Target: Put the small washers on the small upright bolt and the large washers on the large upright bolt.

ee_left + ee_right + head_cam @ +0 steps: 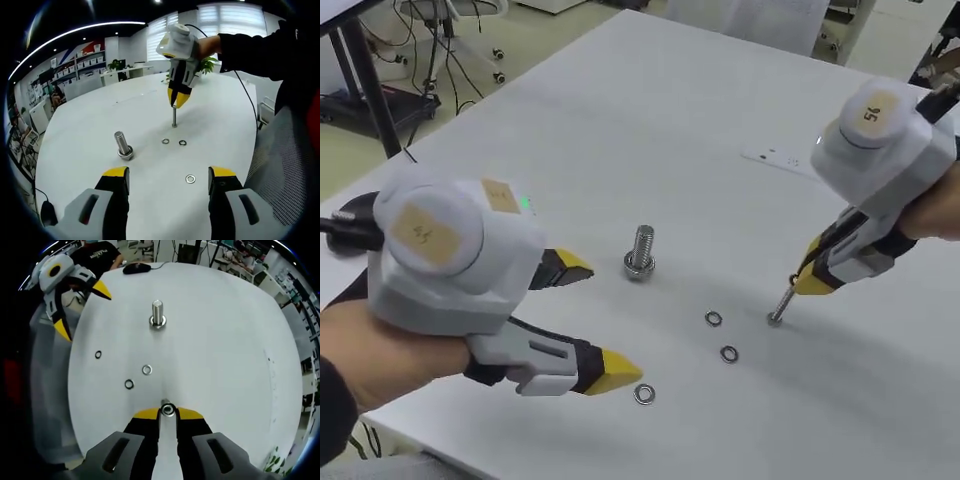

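The large bolt (640,250) (121,144) (157,314) stands upright mid-table with a washer round its base. To its right is the thin small bolt (779,306) (174,118), leaning slightly. My right gripper (813,283) (177,100) (168,412) is at its top end, jaws shut on a small washer (168,410). Three loose washers lie flat: two (713,319) (728,354) beside the small bolt and one (644,394) (190,179) near the front. My left gripper (600,320) (170,174) (82,310) hovers open just behind that one, holding nothing.
The white table (650,120) runs far back, with its front edge close below the left gripper. A flat white strip (775,157) lies at the back right. A black mouse (136,267) and cable sit near the left edge. Desk legs and cables stand on the floor beyond.
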`<state>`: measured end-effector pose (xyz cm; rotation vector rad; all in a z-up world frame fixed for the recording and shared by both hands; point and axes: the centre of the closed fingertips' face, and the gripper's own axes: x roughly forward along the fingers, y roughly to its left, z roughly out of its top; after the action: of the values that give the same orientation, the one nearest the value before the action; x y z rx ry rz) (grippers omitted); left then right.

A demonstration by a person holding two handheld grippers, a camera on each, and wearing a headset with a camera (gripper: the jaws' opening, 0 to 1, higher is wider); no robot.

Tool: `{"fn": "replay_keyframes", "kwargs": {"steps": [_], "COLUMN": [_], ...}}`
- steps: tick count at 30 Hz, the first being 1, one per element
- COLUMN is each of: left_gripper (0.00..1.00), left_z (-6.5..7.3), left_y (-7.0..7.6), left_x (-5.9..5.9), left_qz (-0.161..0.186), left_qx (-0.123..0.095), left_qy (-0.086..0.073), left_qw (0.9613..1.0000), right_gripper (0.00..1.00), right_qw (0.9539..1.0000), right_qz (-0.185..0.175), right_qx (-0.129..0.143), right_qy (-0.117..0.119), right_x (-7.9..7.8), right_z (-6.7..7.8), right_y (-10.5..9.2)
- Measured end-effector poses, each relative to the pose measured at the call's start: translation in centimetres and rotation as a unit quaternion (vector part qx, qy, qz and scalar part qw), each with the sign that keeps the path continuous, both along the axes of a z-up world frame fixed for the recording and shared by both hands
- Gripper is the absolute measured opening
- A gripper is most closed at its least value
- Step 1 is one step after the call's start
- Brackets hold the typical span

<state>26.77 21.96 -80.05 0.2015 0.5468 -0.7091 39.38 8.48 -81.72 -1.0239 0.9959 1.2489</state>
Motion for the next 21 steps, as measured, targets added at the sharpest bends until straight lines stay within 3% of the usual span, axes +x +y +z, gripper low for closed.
{"fn": "replay_keyframes", "kwargs": {"steps": [21], "left_gripper": [0.62], "left_z": [-0.2], "left_y": [-0.1], "left_x": [0.0], "left_qz": [-0.001], "left_qx": [0.001], "left_qy": [0.004], "left_qw": [1.0], "right_gripper": [0.13], "right_qw": [0.9999], "right_qz": [-0.002], "right_qx": [-0.003], "right_qy": [0.01], "right_x": [-0.8], "right_z": [-1.3], "right_y": [-0.1]}}
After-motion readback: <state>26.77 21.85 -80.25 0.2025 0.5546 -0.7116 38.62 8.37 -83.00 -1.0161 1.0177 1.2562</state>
